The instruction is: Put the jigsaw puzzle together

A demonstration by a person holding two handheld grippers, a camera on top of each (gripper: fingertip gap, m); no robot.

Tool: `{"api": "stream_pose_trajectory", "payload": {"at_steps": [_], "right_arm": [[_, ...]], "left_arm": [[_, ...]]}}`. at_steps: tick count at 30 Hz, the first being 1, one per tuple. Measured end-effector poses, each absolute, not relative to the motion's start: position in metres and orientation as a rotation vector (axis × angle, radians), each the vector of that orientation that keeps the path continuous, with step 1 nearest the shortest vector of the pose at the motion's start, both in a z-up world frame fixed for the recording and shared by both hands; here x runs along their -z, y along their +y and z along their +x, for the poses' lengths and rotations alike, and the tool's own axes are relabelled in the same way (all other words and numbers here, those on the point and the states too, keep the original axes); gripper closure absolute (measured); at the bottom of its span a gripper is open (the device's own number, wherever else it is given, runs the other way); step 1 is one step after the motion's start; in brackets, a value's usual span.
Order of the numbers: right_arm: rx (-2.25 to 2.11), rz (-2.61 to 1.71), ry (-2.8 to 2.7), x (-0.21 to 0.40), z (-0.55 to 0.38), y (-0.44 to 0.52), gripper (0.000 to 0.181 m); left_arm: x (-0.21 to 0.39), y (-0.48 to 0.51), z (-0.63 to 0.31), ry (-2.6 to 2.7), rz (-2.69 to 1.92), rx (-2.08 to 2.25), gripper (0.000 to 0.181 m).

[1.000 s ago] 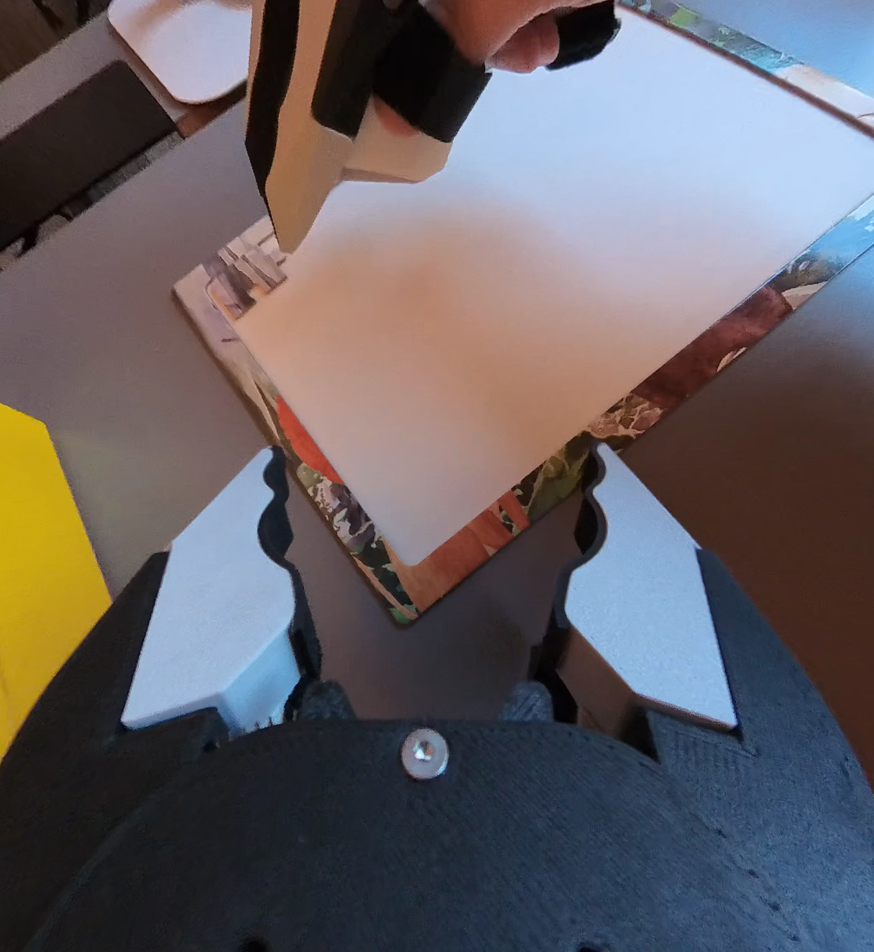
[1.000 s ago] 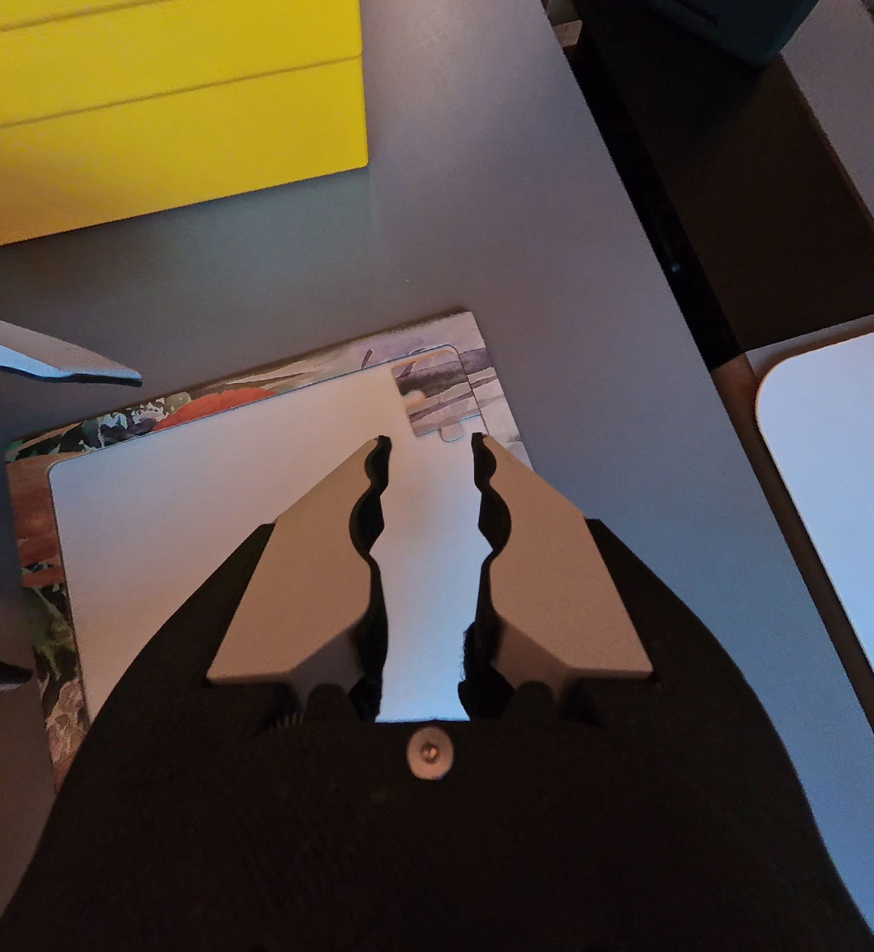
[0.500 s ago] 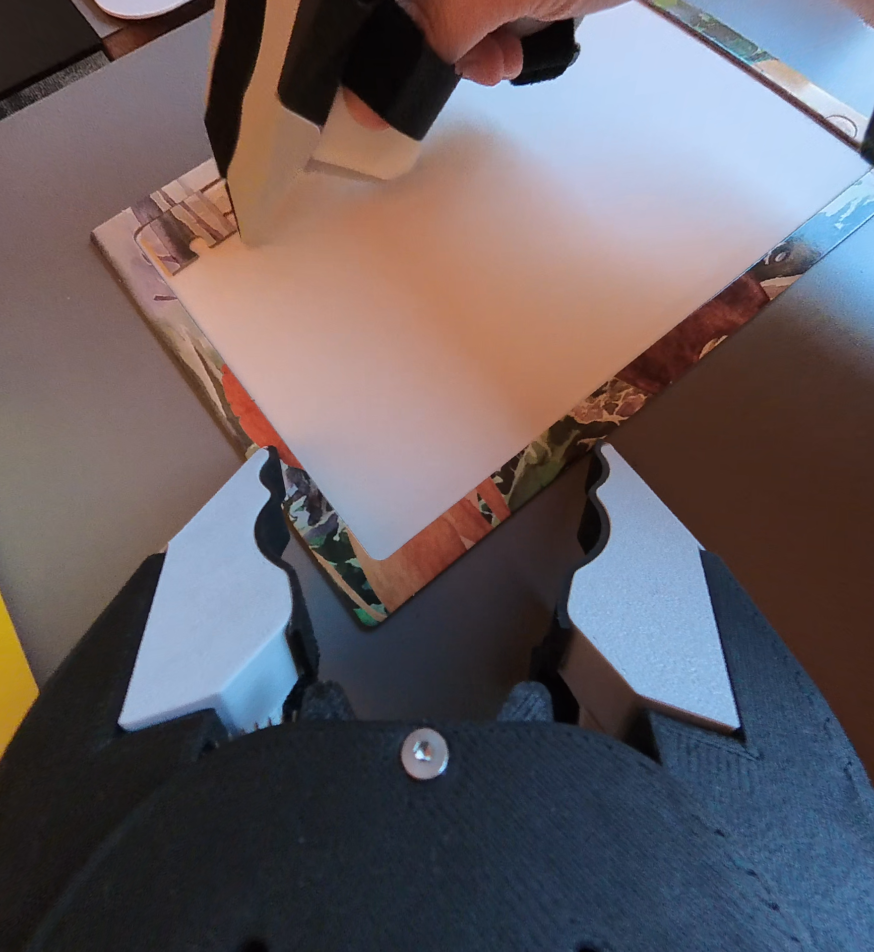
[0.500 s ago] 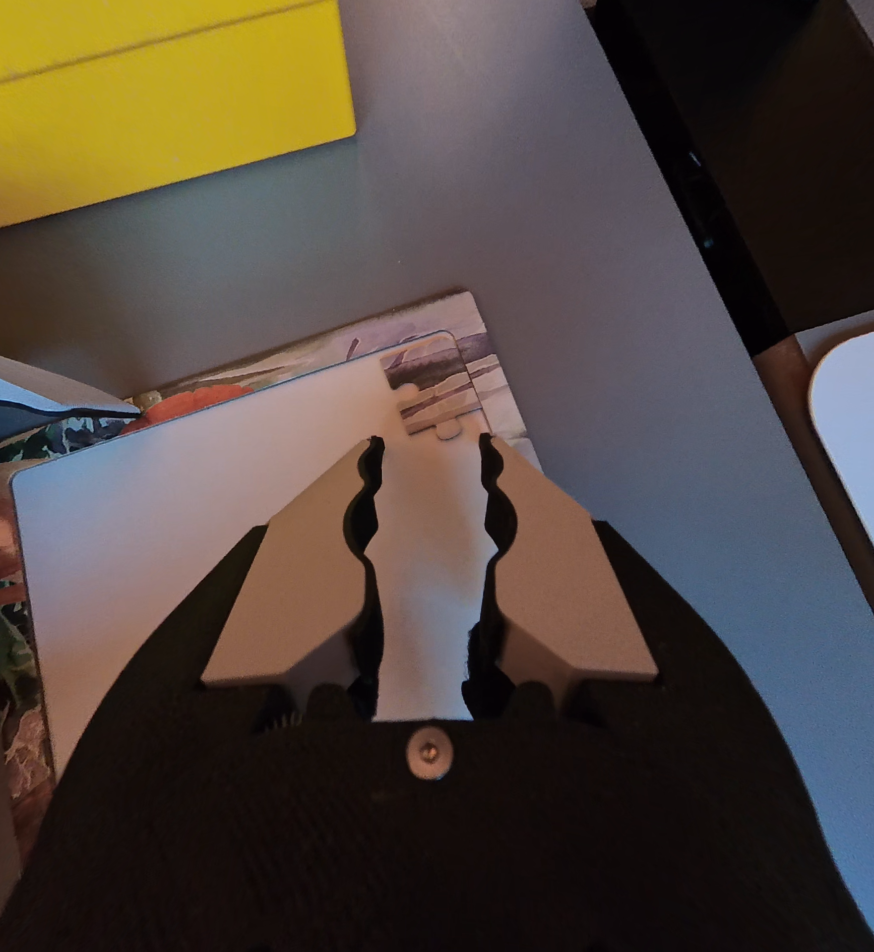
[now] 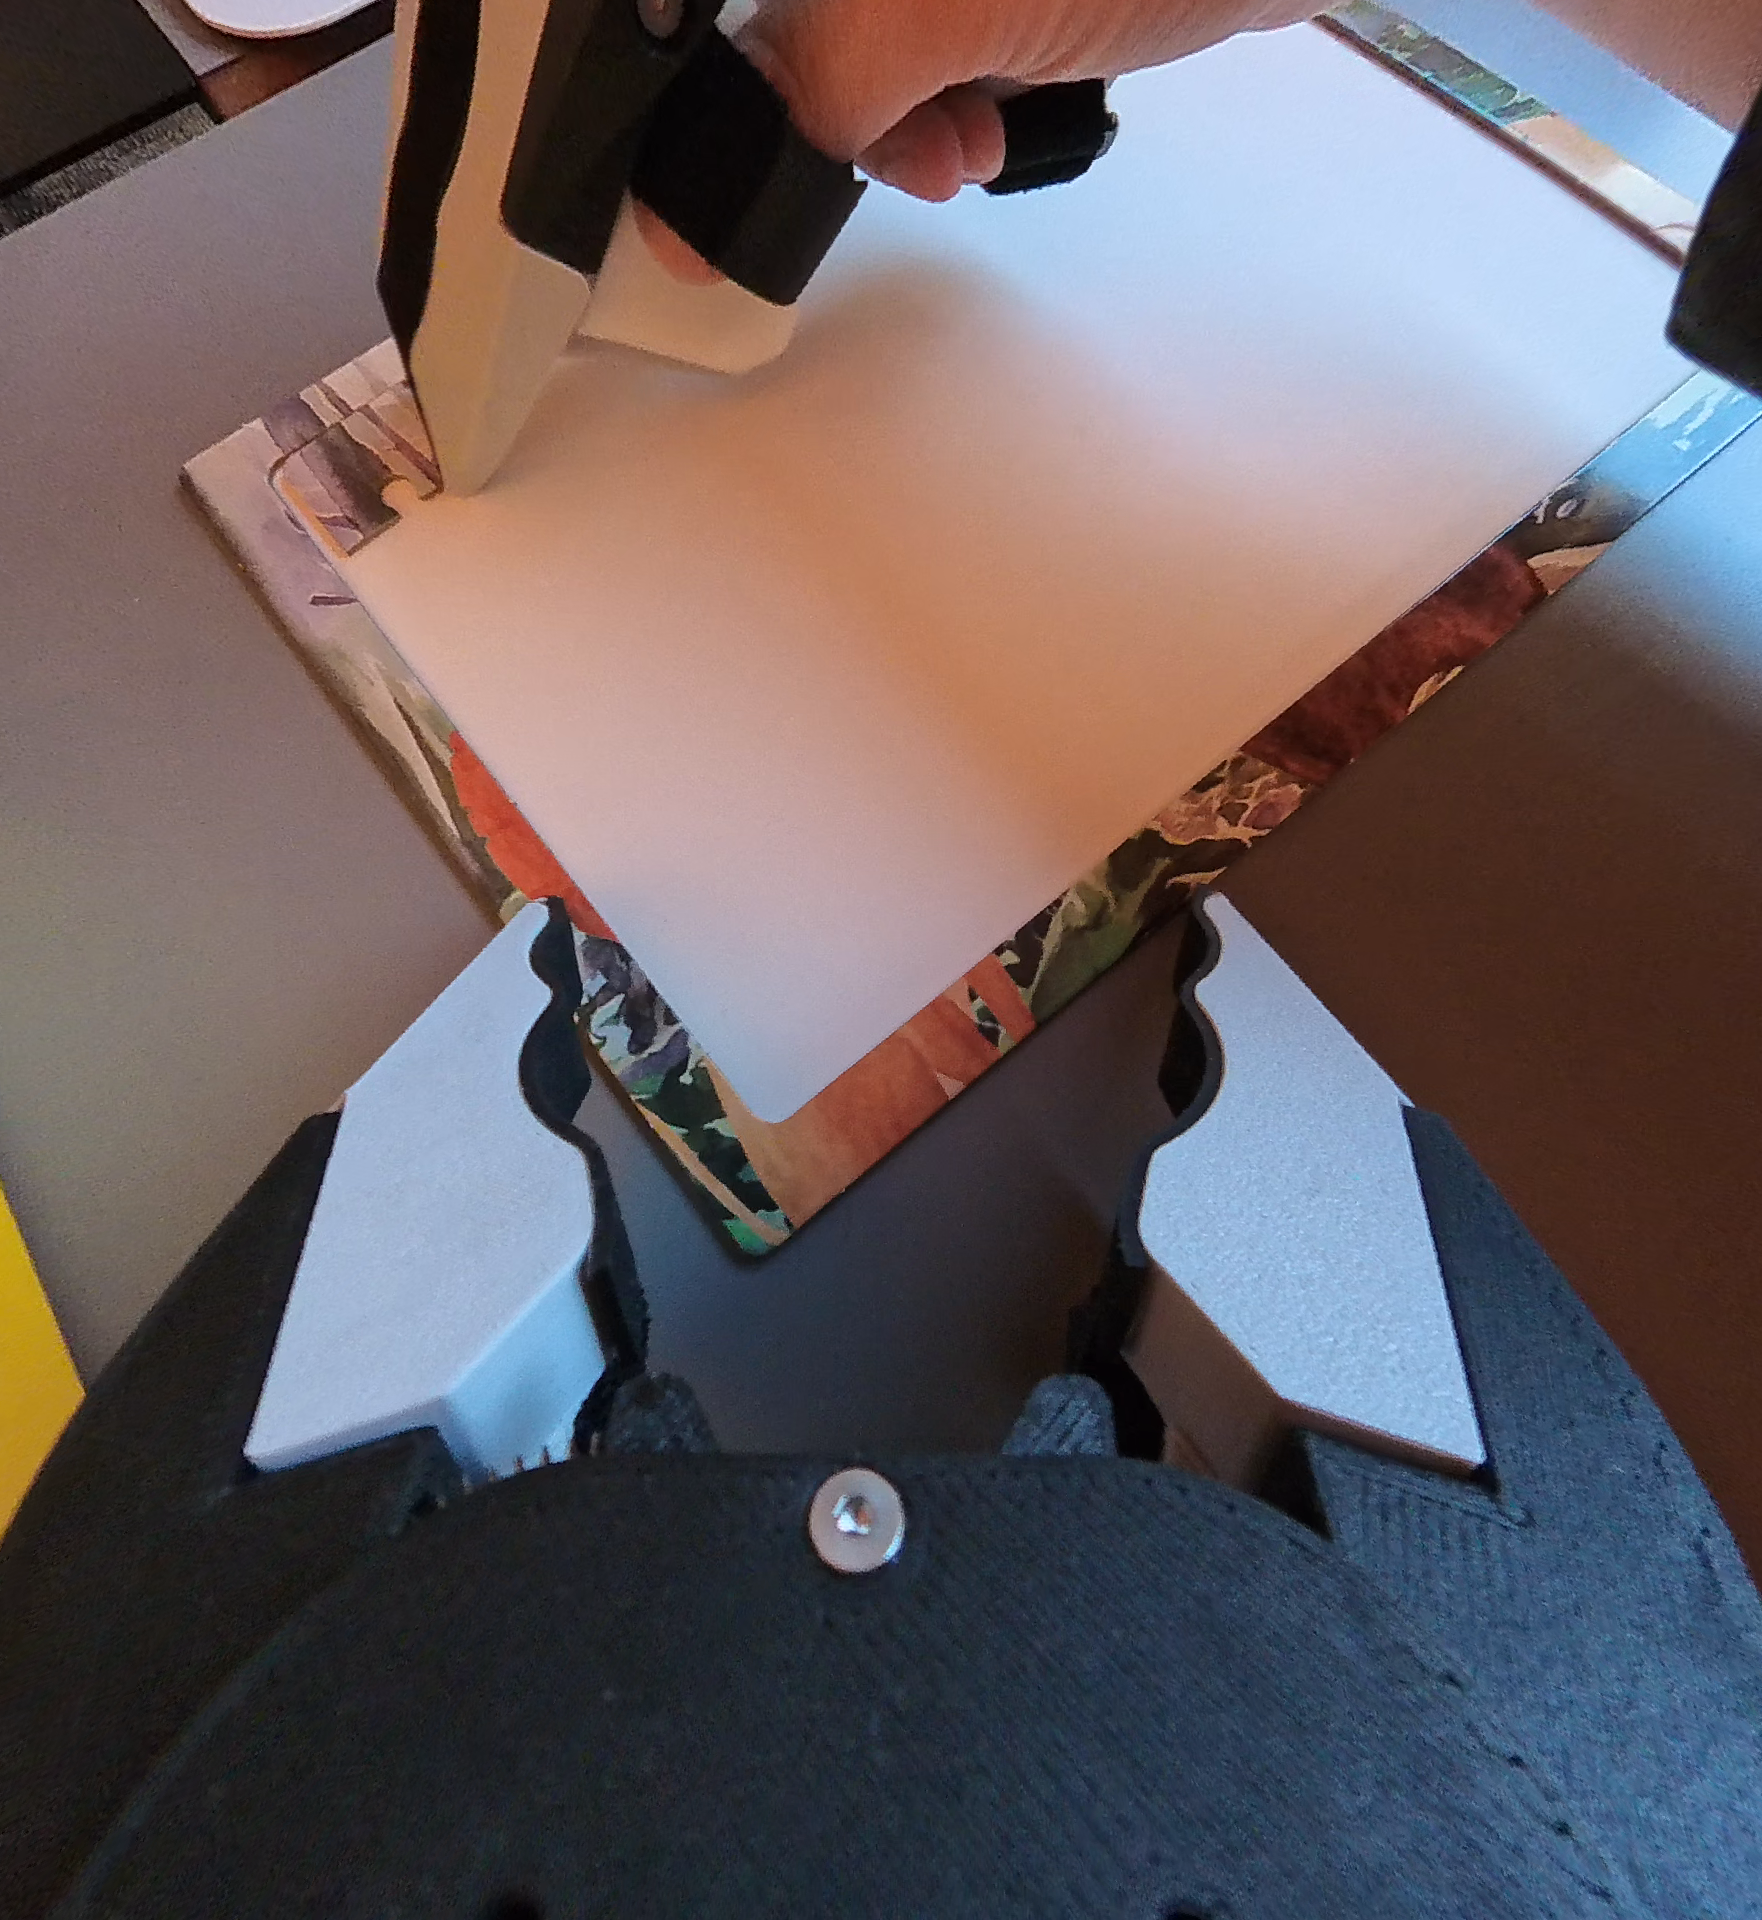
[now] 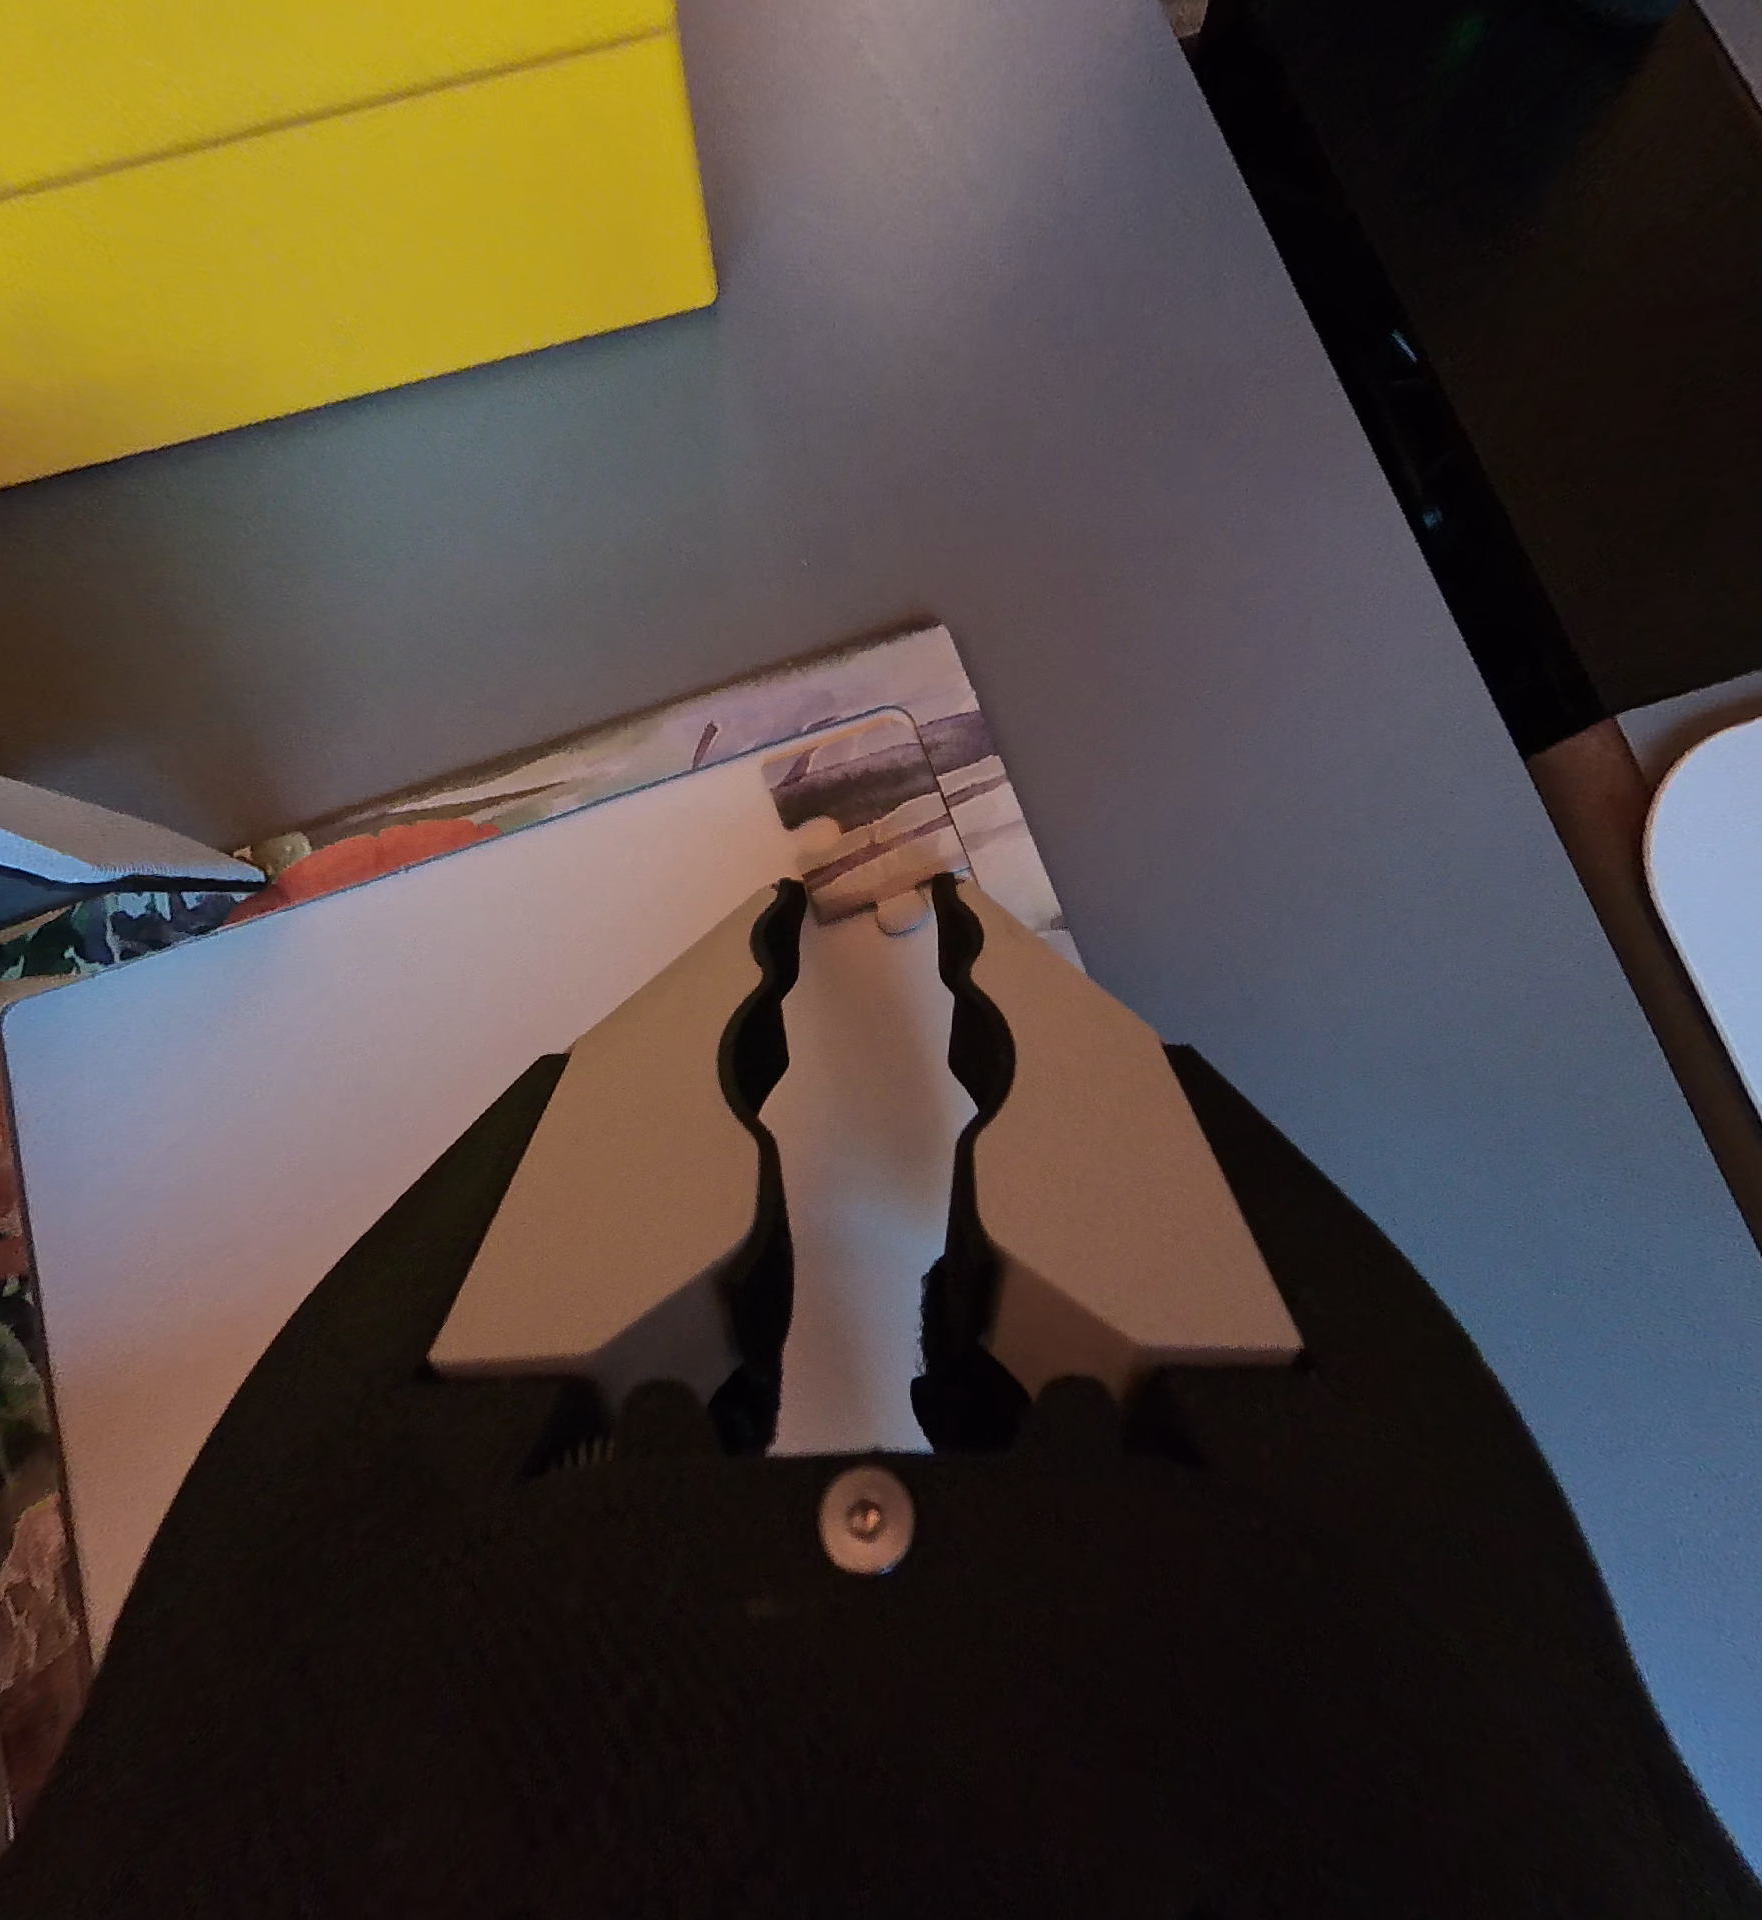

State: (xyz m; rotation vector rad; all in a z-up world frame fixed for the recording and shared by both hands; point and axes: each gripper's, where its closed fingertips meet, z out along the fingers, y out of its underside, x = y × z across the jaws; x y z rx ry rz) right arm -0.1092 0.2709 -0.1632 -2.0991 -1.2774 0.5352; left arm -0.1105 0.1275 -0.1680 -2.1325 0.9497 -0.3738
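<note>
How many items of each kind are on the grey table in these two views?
Puzzle frame board: 1
Placed puzzle piece: 1
Yellow box: 1
Hand-held gripper: 2, left, right
Total: 5

Yellow box point(image 6: 285, 208) bounds bare table point(image 6: 960, 416)

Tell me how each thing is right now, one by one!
Puzzle tray: flat on the table, nearly all bare.
Puzzle piece: lying in the tray's corner.
Right gripper: open, tips at the piece.
Left gripper: open, holding nothing.
Yellow box: shut.
</note>
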Motion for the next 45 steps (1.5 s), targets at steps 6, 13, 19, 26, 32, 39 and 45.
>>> {"api": "stream_pose_trajectory", "payload": {"at_steps": [6, 13, 19, 26, 32, 39, 45], "right_arm": [[-0.517, -2.093, -1.288, 0.164, -0.114, 0.272, 0.155], [-0.494, -2.101, -1.292, 0.163, -0.116, 0.272, 0.155], [-0.488, -2.109, -1.279, 0.163, -0.118, 0.273, 0.155], [-0.467, -2.099, -1.268, 0.163, -0.118, 0.275, 0.149], [-0.474, -2.048, -1.264, 0.152, -0.103, 0.262, 0.138], [-0.335, -2.036, -1.14, 0.134, -0.016, 0.224, 0.133], [-0.241, -2.227, -0.787, 0.133, 0.089, 0.214, 0.123]], "left_arm": [[0.168, 0.127, -0.111, 0.951, -2.132, 0.375, 0.068], [0.168, 0.127, -0.112, 0.952, -2.13, 0.376, 0.07], [0.167, 0.127, -0.113, 0.951, -2.13, 0.375, 0.071], [0.167, 0.127, -0.114, 0.951, -2.128, 0.376, 0.073], [0.167, 0.126, -0.116, 0.948, -2.129, 0.374, 0.074], [0.167, 0.125, -0.118, 0.941, -2.13, 0.37, 0.074], [0.167, 0.125, -0.118, 0.955, -2.124, 0.378, 0.075]]}}
